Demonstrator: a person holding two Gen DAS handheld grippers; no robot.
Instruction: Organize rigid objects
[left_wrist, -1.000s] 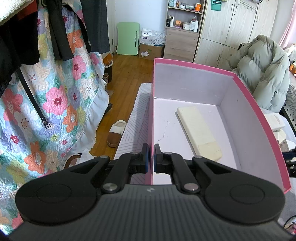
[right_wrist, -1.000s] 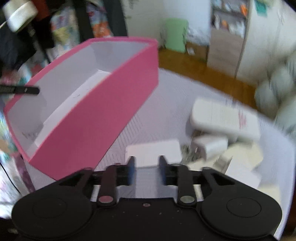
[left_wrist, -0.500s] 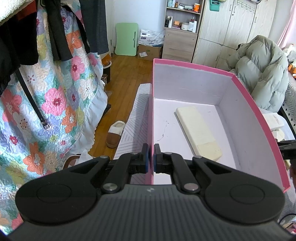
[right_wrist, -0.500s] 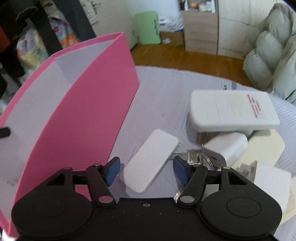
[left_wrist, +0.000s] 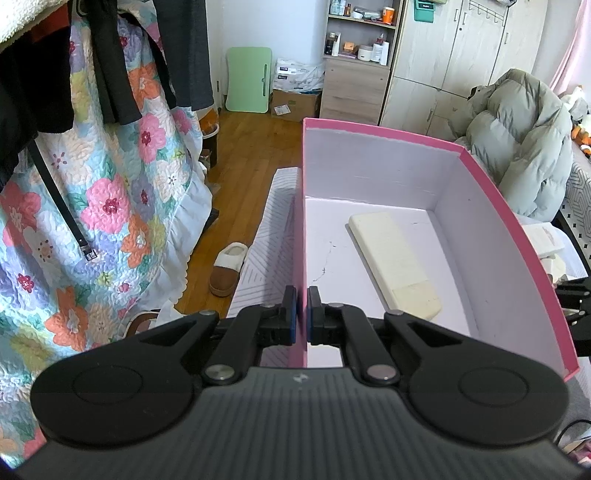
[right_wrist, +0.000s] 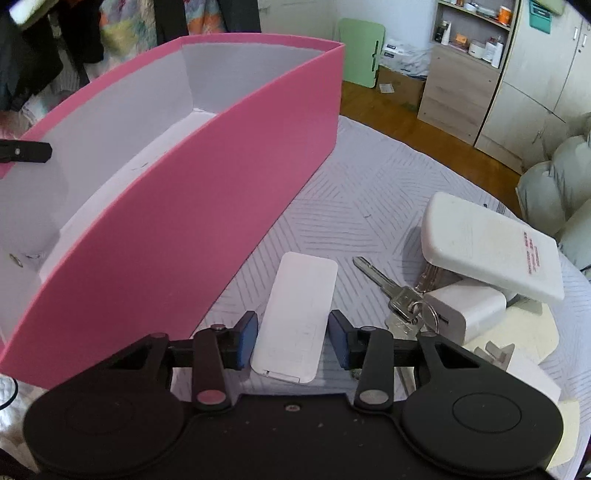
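My left gripper (left_wrist: 301, 314) is shut on the near left wall of a pink box (left_wrist: 509, 221) with a white inside. A cream flat block (left_wrist: 391, 258) lies on the box floor. In the right wrist view my right gripper (right_wrist: 293, 338) is open, its blue pads on either side of a flat white rectangular case (right_wrist: 299, 314) that lies on the grey patterned cloth. The pads do not touch it. The pink box (right_wrist: 207, 206) stands just to its left.
Right of the white case lie keys (right_wrist: 391, 291), a white charger cube (right_wrist: 465, 310), a large white flat device (right_wrist: 487, 243) and cream pieces (right_wrist: 532, 332). A floral quilt (left_wrist: 92, 206) hangs at left, beyond the table edge; a slipper (left_wrist: 227, 269) lies on the wooden floor.
My right gripper opened and swung over the flat white case, which now lies lengthwise between the pads. My left gripper kept its hold on the box wall.
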